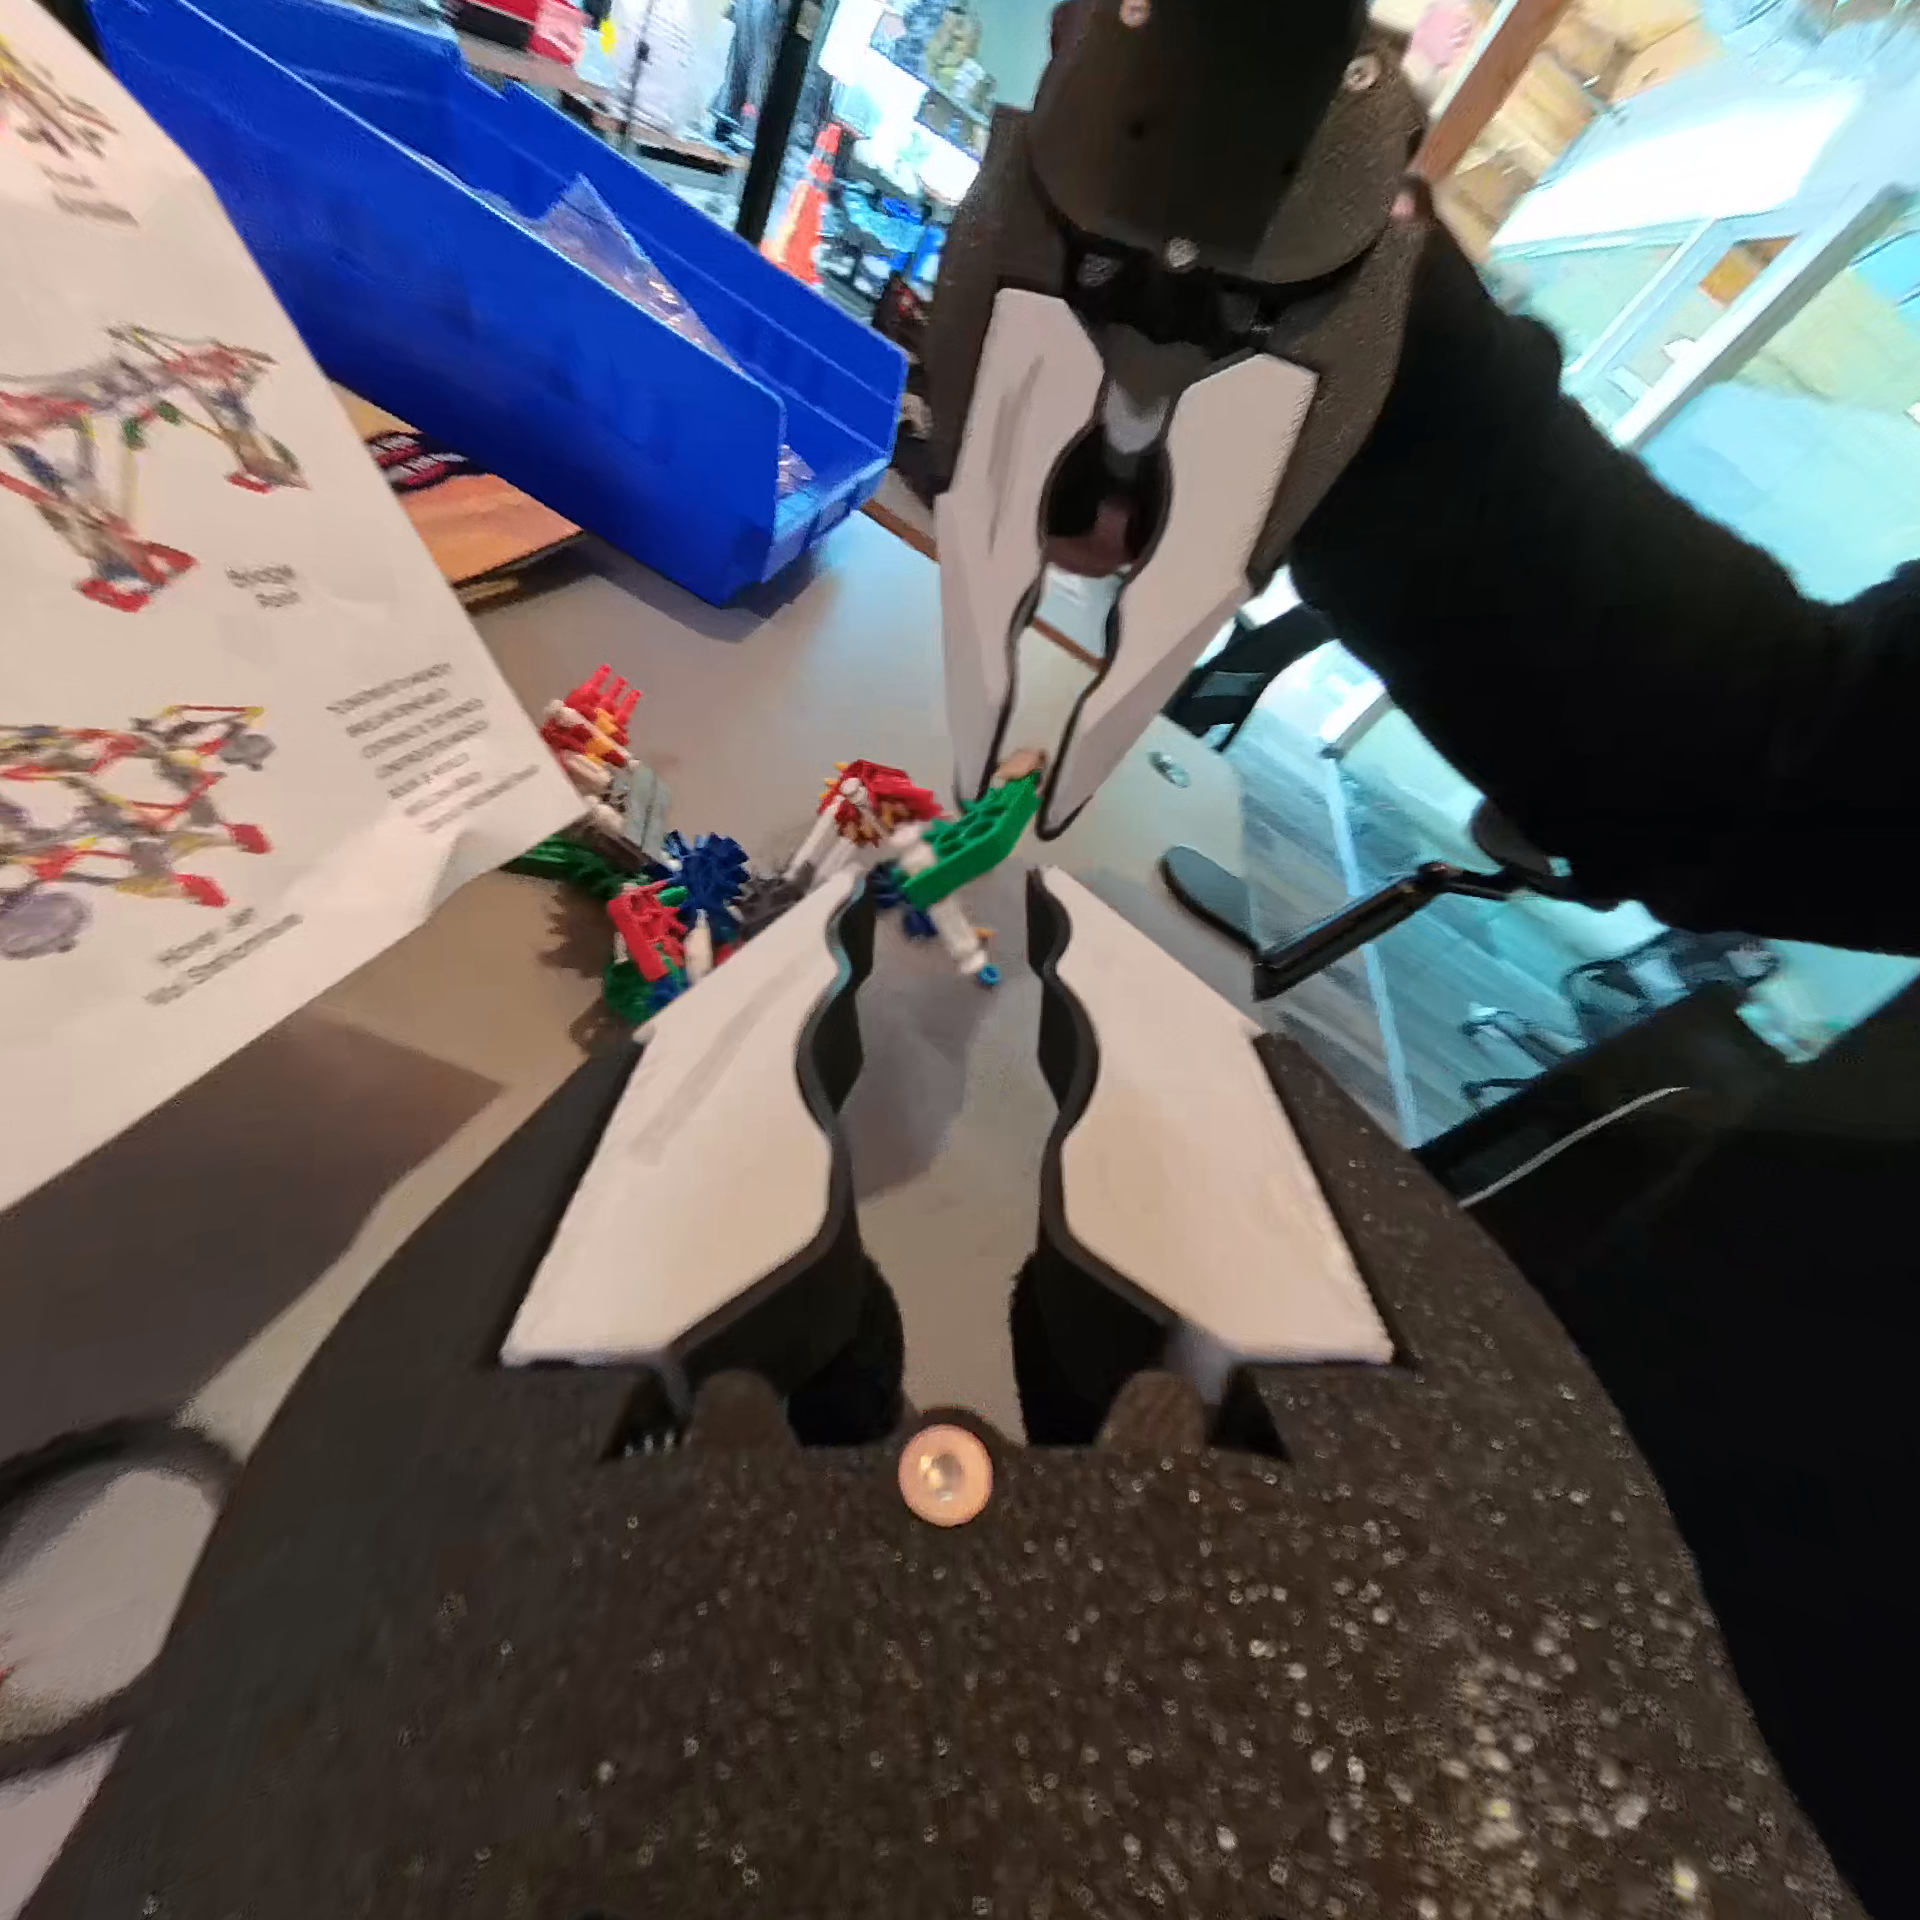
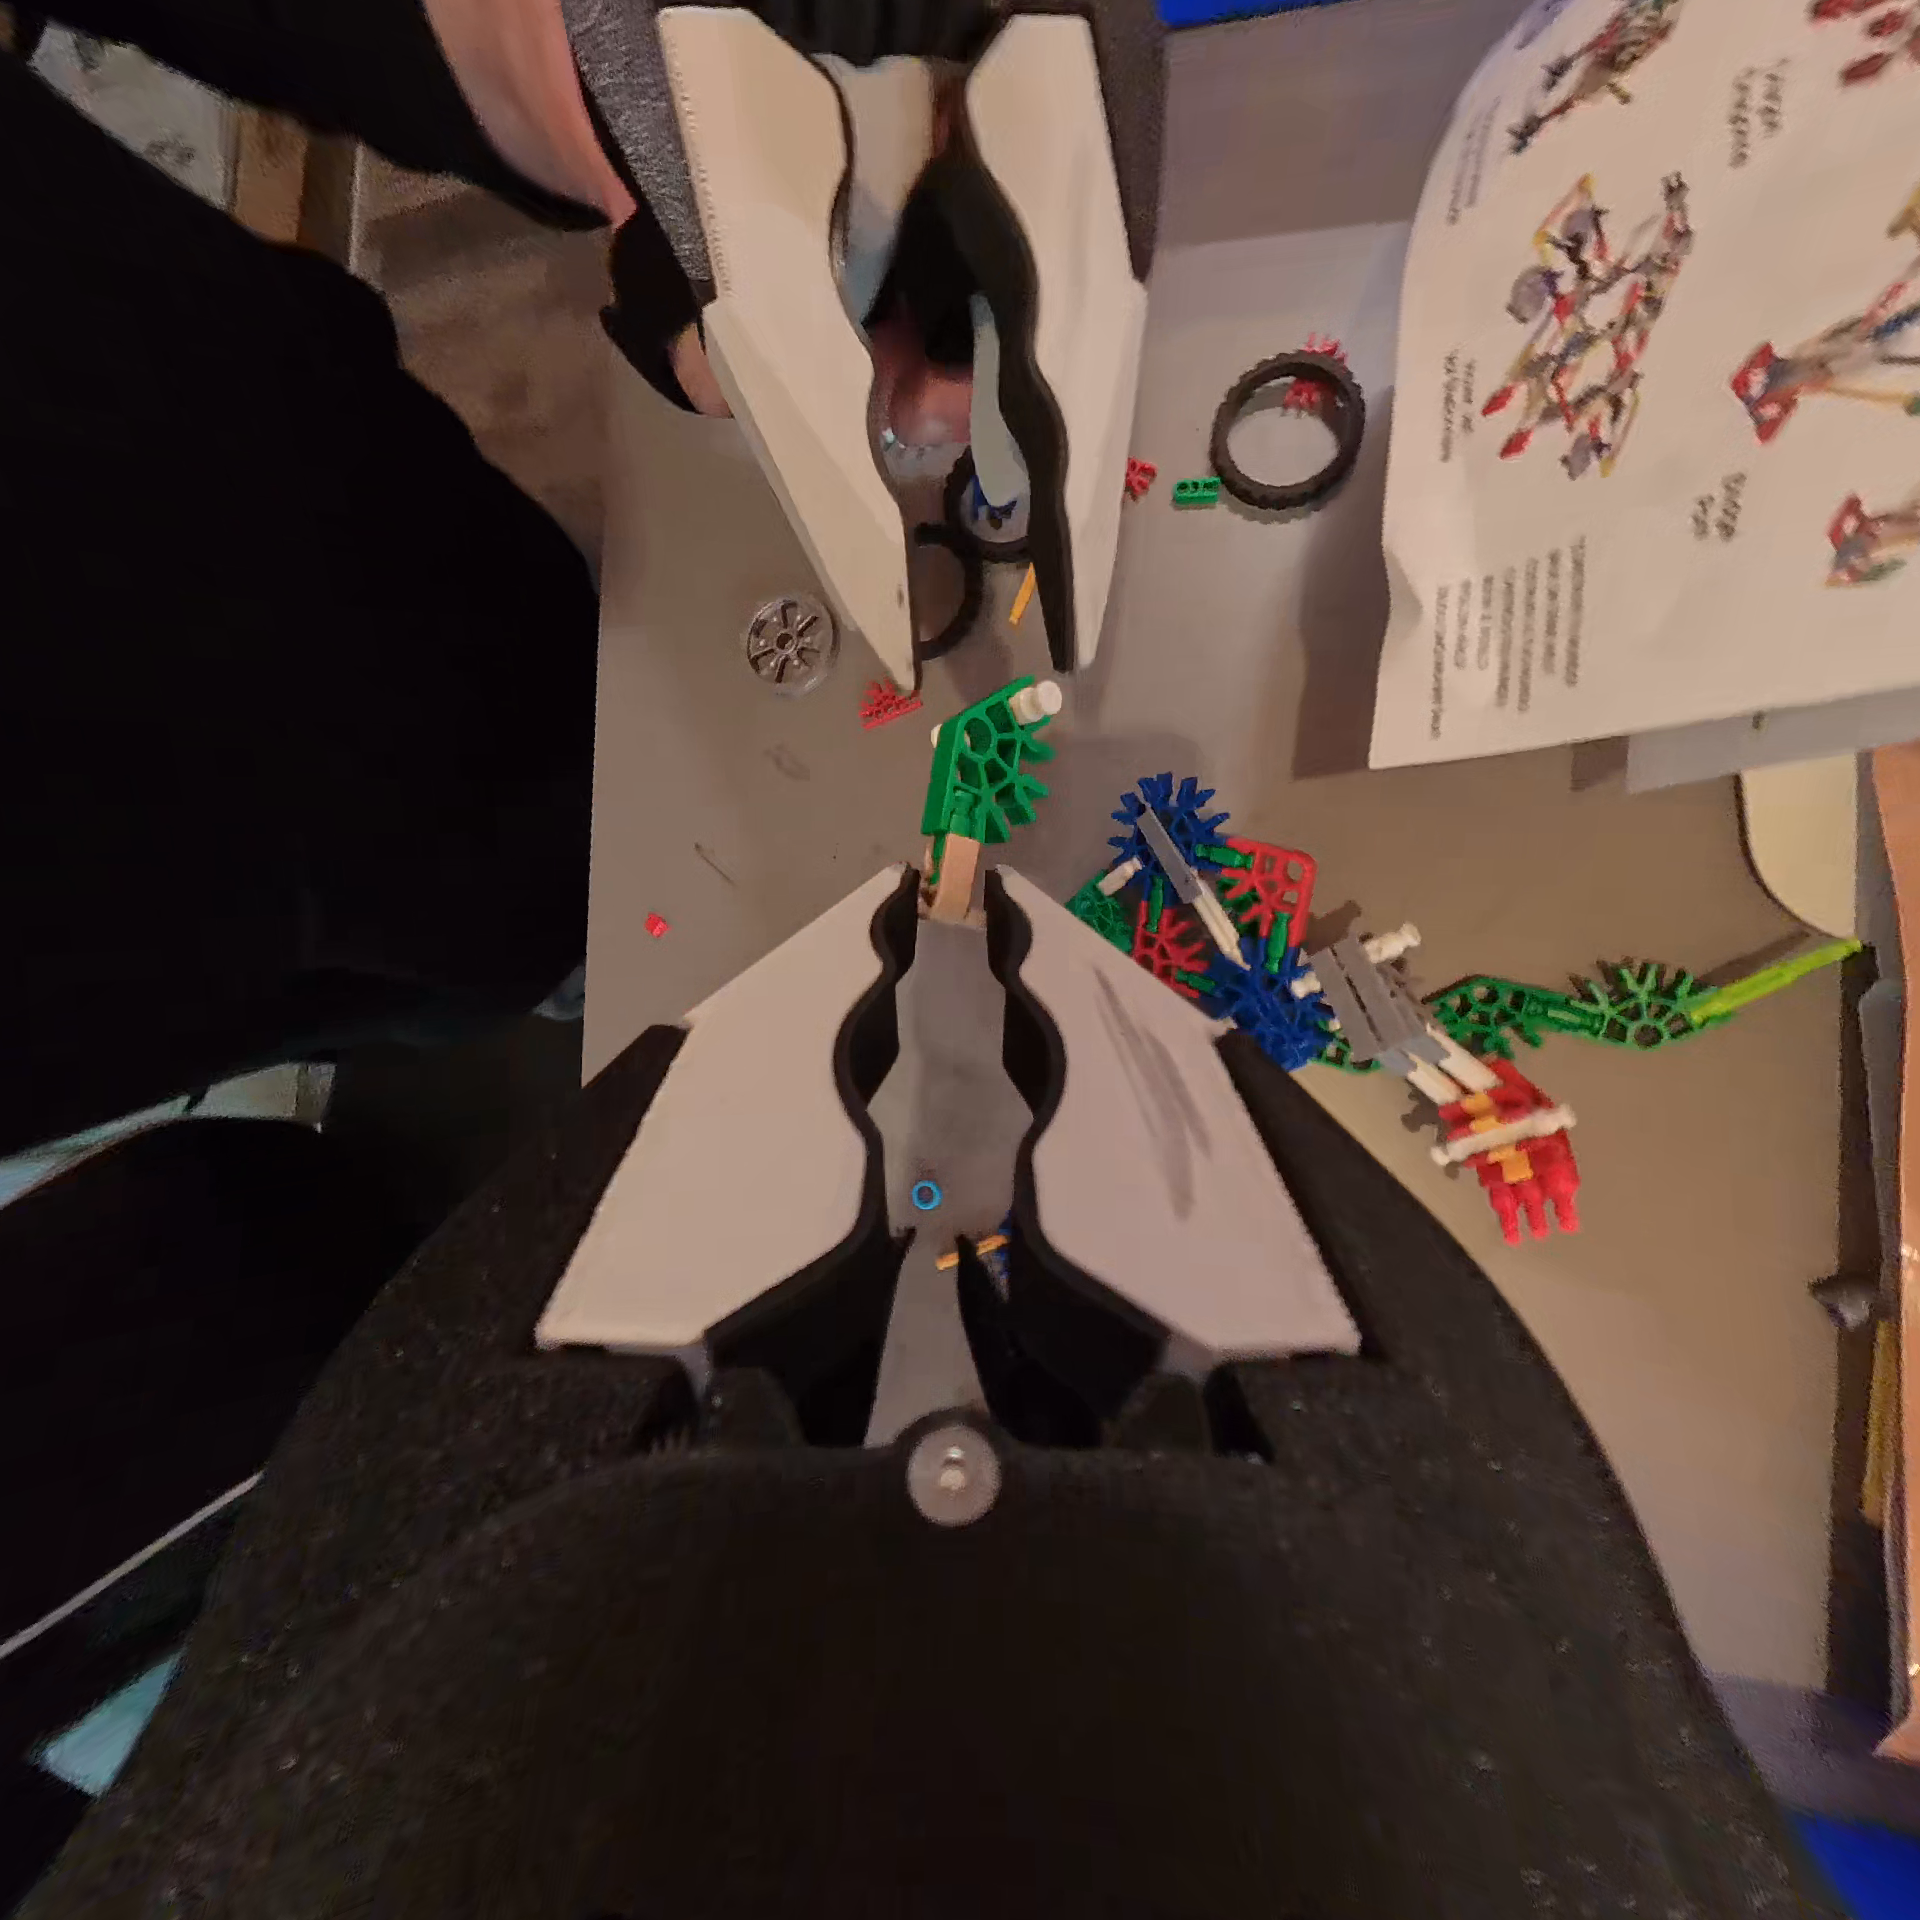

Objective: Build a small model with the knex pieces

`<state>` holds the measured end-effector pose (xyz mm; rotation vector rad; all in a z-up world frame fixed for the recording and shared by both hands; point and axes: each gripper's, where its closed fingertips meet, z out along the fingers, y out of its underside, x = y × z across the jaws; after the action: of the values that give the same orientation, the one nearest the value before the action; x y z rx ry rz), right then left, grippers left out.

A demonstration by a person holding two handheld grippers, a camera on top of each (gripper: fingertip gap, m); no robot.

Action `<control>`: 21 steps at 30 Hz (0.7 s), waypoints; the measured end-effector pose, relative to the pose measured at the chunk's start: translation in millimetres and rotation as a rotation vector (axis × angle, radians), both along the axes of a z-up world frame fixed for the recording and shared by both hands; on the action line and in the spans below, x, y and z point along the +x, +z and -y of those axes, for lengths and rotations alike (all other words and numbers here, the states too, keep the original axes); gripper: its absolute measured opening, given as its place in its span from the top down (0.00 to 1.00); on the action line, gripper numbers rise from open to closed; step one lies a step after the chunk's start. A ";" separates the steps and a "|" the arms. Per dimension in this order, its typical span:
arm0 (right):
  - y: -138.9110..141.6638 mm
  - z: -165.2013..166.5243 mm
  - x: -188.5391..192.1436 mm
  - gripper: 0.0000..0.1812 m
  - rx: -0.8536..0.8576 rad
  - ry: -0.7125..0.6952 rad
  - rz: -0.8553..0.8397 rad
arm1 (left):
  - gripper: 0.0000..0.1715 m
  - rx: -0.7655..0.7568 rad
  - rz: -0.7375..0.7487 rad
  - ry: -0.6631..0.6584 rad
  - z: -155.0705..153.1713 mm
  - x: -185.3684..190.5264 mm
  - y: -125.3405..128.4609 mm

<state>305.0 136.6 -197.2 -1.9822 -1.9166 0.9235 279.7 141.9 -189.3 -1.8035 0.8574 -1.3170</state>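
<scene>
Left wrist view: at far left a printed instruction sheet (image 1: 208, 644) runs off the frame edge, its pictures of models blurred, and it covers part of the pile of construction-toy pieces (image 1: 665, 883) on the grey counter (image 1: 790, 665). Behind it a blue bin (image 1: 499, 312) is cut off at the top. In the centre the left hand-held gripper (image 1: 945, 883) hovers with its fingers apart and nothing between them. Beyond its tips the right hand-held gripper (image 1: 1013, 805) points back toward the camera, pinching a tan piece joined to a green connector (image 1: 971, 836); the tan piece is mostly hidden from here. A dark sleeve (image 1: 1558, 623) fills the right side.

Right wrist view: a dark garment blocks the left side. The right hand-held gripper (image 2: 951, 883) is clamped on the tan piece (image 2: 951, 878), only its end showing; the green connector stands just past the fingertips above the counter, a white rod end (image 2: 1039, 696) at its far edge. The left hand-held gripper faces it from above, partly hiding black rings. To the right lie a black tyre (image 2: 1288, 436) and the sheet.
</scene>
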 end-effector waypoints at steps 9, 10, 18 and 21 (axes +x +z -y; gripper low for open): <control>-6.8 -7.5 -3.9 0.93 -0.029 0.161 -0.002 | 0.89 -0.135 0.094 0.012 -14.6 -2.4 -8.3; -7.1 -9.3 -3.7 0.93 -0.032 0.168 -0.002 | 0.87 -0.154 0.109 -0.005 -13.1 -0.5 -7.3; -7.8 -30.9 -5.2 0.93 -0.039 0.153 -0.038 | 0.88 -0.187 0.112 0.008 -23.4 6.4 -15.1; -13.2 -45.9 -4.6 0.90 0.024 0.105 -0.026 | 0.89 -0.186 0.104 0.061 -32.1 4.4 -21.5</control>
<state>300.4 182.5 -210.4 -1.8626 -2.0238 0.9431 284.0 174.0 -210.8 -1.8683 0.6362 -1.4776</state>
